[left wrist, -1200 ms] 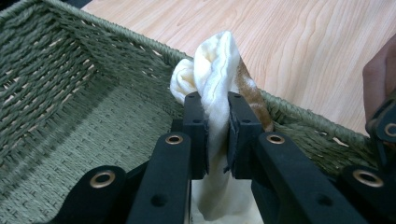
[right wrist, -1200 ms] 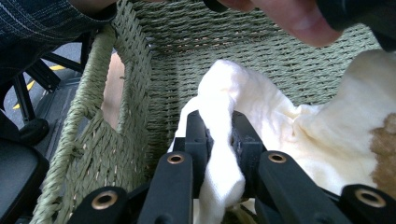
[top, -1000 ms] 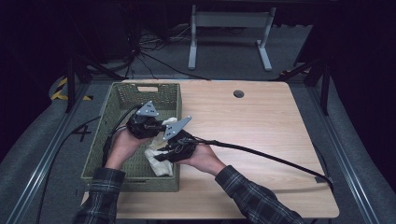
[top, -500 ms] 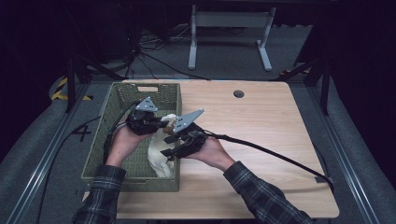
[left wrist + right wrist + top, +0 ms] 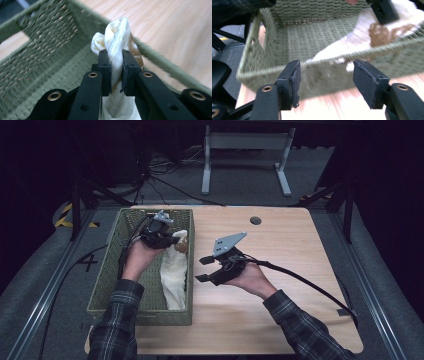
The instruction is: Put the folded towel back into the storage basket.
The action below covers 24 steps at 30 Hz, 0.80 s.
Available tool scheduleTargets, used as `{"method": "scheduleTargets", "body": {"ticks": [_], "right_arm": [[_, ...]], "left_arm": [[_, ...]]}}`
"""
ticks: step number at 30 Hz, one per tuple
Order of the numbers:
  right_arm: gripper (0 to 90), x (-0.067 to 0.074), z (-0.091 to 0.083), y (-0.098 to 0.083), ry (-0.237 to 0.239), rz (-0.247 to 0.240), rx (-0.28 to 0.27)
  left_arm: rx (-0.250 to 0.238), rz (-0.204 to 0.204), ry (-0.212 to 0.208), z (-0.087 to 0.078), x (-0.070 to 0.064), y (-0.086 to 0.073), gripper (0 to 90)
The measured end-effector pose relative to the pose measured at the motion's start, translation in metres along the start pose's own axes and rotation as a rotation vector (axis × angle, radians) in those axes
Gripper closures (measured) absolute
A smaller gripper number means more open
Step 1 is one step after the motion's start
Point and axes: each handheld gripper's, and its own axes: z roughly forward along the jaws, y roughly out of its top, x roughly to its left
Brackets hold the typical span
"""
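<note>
While left gripper (image 5: 116, 72) pinches cloth (image 5: 117, 35) | basket (image 5: 112, 265) wall beside | right gripper (image 5: 325, 80) agape, view blurred

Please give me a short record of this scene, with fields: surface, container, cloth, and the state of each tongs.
surface: wooden table
container: green woven basket, at the table's left edge
cloth: cream cloth with brown print, partly in the basket
left tongs: shut on the cloth, over the basket
right tongs: open, empty, over the table beside the basket
</note>
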Motion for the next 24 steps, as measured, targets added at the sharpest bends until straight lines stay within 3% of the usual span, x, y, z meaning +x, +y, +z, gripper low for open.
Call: {"method": "scheduleTargets", "body": {"ticks": [2,4,7,11,16,18,20,24], "right_arm": [[36.7,-0.003,-0.015,-0.012,-0.015,-0.003,-0.001],[36.5,-0.004,-0.018,-0.015,-0.017,0.000,-0.002],[35.9,-0.009,-0.033,-0.029,-0.033,0.014,-0.005],[35.4,-0.014,-0.047,-0.046,-0.054,0.032,-0.001],[35.1,-0.024,-0.065,-0.067,-0.076,0.073,-0.010],[34.7,-0.027,-0.068,-0.072,-0.079,0.081,-0.008],[34.6,-0.031,-0.072,-0.077,-0.087,0.088,-0.005],[33.9,-0.034,-0.081,-0.085,-0.097,0.094,-0.002]], "left_arm": [[0.013,-0.008,0.001,0.008,0.003,0.000,80.2],[0.014,-0.025,-0.006,0.014,0.006,0.000,80.1],[0.021,-0.020,-0.002,0.023,0.010,0.001,79.7],[0.016,-0.040,0.023,0.030,0.014,0.003,72.7],[-0.025,-0.064,0.004,0.027,0.015,0.007,57.3],[-0.034,-0.070,-0.022,0.023,0.013,0.009,51.6],[-0.031,-0.062,-0.032,0.020,0.009,0.011,45.5],[-0.074,-0.068,-0.062,0.011,-0.005,0.016,39.2]]}}
